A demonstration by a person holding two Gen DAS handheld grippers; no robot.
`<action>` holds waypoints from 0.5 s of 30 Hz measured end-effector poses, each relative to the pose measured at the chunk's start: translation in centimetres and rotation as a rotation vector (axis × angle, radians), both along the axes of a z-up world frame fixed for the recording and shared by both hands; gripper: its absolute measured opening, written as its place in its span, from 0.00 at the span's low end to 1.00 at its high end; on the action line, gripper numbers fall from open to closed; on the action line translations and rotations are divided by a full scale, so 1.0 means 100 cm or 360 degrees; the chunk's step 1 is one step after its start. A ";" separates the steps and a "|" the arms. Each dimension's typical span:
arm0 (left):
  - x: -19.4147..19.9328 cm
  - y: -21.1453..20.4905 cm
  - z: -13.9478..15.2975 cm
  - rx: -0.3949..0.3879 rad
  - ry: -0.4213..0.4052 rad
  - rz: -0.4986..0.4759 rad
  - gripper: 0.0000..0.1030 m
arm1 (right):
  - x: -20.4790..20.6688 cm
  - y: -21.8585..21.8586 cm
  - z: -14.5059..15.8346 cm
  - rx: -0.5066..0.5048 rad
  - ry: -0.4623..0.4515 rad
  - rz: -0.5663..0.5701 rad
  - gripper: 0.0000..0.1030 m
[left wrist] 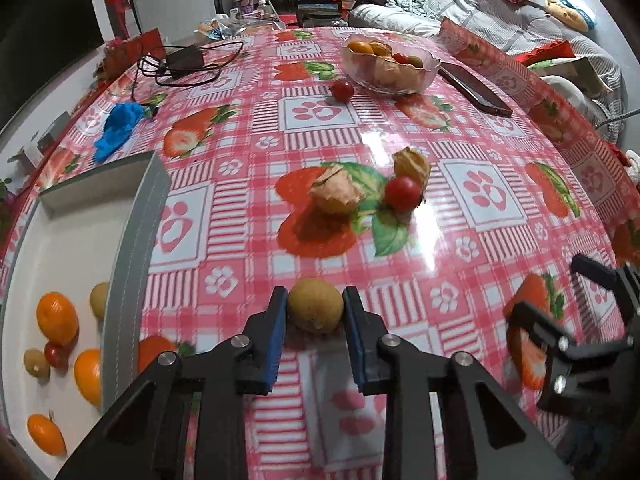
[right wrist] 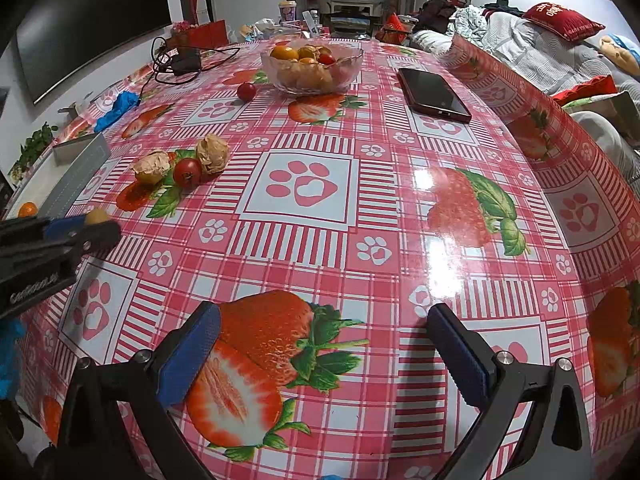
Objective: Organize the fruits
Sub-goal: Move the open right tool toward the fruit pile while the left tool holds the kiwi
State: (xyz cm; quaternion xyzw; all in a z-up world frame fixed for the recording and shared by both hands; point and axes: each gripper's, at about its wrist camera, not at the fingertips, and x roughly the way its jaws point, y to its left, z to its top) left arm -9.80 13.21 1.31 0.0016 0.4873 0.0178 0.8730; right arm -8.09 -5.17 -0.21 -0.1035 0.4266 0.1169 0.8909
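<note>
A: What are the jaws of the left gripper [left wrist: 315, 307] doing?

B: They are pinching a small tan round fruit [left wrist: 316, 310]; both blue pads are pressing its sides, and it is sitting right between the fingertips, low over the pink strawberry-print tablecloth [left wrist: 320, 128].

A: And the right gripper [right wrist: 324, 354]?

B: Its jaws are standing wide apart over a printed strawberry, holding and touching nothing.

A: What is the left wrist view showing that the right is not?

B: The inside of the white tray [left wrist: 60, 240] at nine o'clock of the held fruit, with oranges, a cherry tomato and tan fruits lying in it. The right wrist view is catching only the tray's grey edge and one orange.

A: Other fruit?

B: Two husked fruits [left wrist: 336, 194] and a cherry tomato [left wrist: 403, 193] are lying together at twelve o'clock of the left jaws. Farther on, a loose tomato [left wrist: 342, 91] is resting just beside the glass bowl [left wrist: 390, 65] of fruit.
</note>
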 end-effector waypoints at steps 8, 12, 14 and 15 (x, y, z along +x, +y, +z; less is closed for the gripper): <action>-0.024 0.006 -0.001 0.0000 -0.0043 -0.0001 0.30 | 0.002 0.000 0.000 -0.0010 0.0025 -0.0013 1.00; -0.027 0.006 -0.001 -0.0004 -0.0052 -0.0007 0.30 | 0.011 0.004 0.002 -0.0045 0.0158 -0.0048 1.00; -0.027 0.007 -0.001 -0.0008 -0.0055 -0.0010 0.30 | 0.016 0.005 0.004 -0.0047 0.0216 -0.0067 1.00; -0.027 0.007 -0.002 -0.0007 -0.0059 -0.0015 0.30 | 0.018 0.006 0.005 -0.0033 0.0236 -0.0069 1.00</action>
